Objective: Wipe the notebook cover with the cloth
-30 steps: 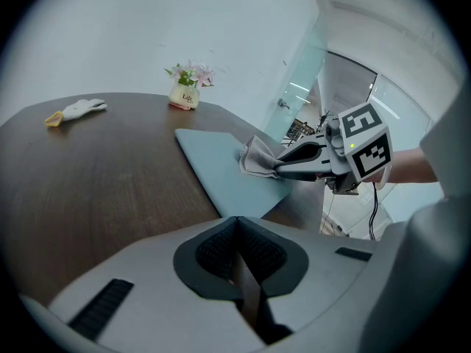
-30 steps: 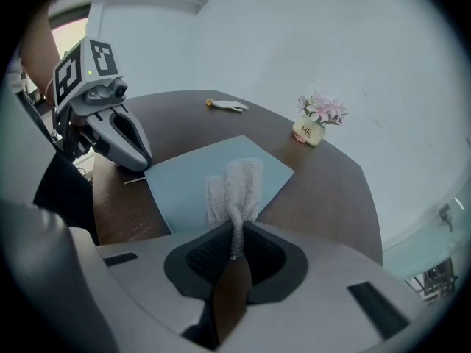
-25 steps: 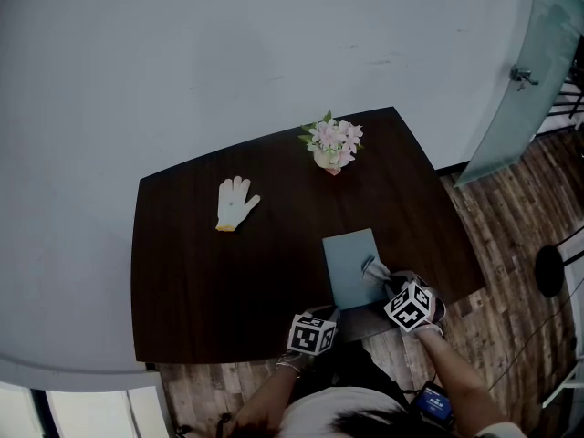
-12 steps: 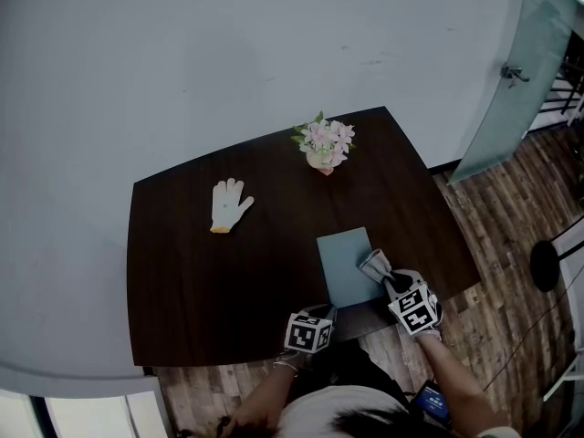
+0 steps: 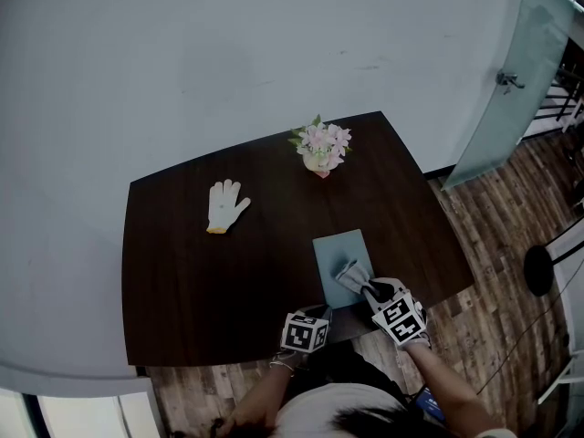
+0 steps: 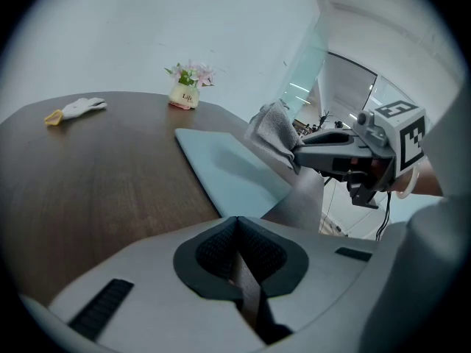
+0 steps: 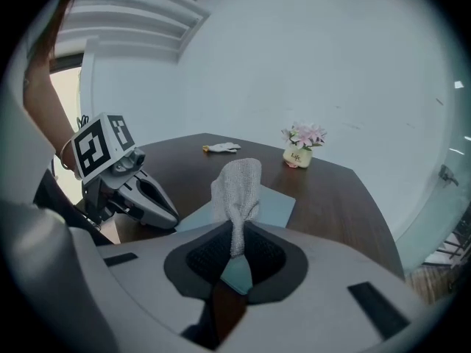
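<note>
A pale blue-grey notebook (image 5: 338,249) lies flat on the dark wooden table (image 5: 182,272), near its front edge. My right gripper (image 5: 365,292) is shut on a grey cloth (image 5: 350,276), which stands up from its jaws and hangs over the notebook's near half. In the right gripper view the cloth (image 7: 237,188) rises between the pads, with the notebook (image 7: 276,206) behind it. My left gripper (image 5: 321,311) sits shut and holds nothing, at the table's front edge just left of the notebook's near corner. The left gripper view shows the notebook (image 6: 224,169), the cloth (image 6: 272,127) and the right gripper (image 6: 303,155).
A white work glove (image 5: 224,206) lies at the back left of the table. A small pot of pink flowers (image 5: 319,149) stands at the back edge by the wall. A glass door (image 5: 511,89) and wooden floor (image 5: 511,245) are to the right.
My right gripper has carried the cloth leftward from the notebook's right edge onto its near half. The left gripper stays at the front edge.
</note>
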Action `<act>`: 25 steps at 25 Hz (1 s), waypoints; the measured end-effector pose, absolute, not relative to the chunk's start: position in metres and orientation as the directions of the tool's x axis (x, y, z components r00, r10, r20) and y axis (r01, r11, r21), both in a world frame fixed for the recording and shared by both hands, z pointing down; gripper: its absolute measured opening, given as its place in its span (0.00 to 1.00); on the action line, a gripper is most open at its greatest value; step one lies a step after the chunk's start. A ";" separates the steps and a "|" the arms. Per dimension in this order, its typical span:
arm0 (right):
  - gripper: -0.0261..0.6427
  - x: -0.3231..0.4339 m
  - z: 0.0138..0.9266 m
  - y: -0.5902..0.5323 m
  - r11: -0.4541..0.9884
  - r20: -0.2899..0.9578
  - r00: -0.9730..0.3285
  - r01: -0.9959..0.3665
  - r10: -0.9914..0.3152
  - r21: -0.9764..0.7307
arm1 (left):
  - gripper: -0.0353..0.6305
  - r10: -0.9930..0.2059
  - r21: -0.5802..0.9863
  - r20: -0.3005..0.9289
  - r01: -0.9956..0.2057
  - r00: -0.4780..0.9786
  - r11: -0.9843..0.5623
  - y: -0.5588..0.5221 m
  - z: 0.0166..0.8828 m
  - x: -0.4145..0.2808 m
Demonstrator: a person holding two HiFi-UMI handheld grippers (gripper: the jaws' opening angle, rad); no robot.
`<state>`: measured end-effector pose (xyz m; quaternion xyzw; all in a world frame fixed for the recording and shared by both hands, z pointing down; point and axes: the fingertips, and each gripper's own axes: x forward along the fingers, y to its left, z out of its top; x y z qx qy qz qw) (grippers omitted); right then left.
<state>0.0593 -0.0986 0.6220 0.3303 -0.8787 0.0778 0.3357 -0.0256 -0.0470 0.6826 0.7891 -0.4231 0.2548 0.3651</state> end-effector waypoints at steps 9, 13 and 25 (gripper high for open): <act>0.11 0.016 0.640 -0.072 0.865 0.694 -0.592 -0.493 -0.410 0.091 | 0.08 -0.487 0.355 0.709 -0.855 0.509 -0.378 -0.046 0.682 -0.026; 0.11 0.003 0.652 -0.061 0.890 0.726 -0.582 -0.446 -0.366 0.091 | 0.08 -0.485 0.358 0.710 -0.854 0.511 -0.377 -0.046 0.682 -0.027; 0.11 -0.010 0.677 -0.049 0.904 0.795 -0.515 -0.418 -0.319 0.092 | 0.08 -0.483 0.362 0.709 -0.853 0.514 -0.376 -0.047 0.681 -0.027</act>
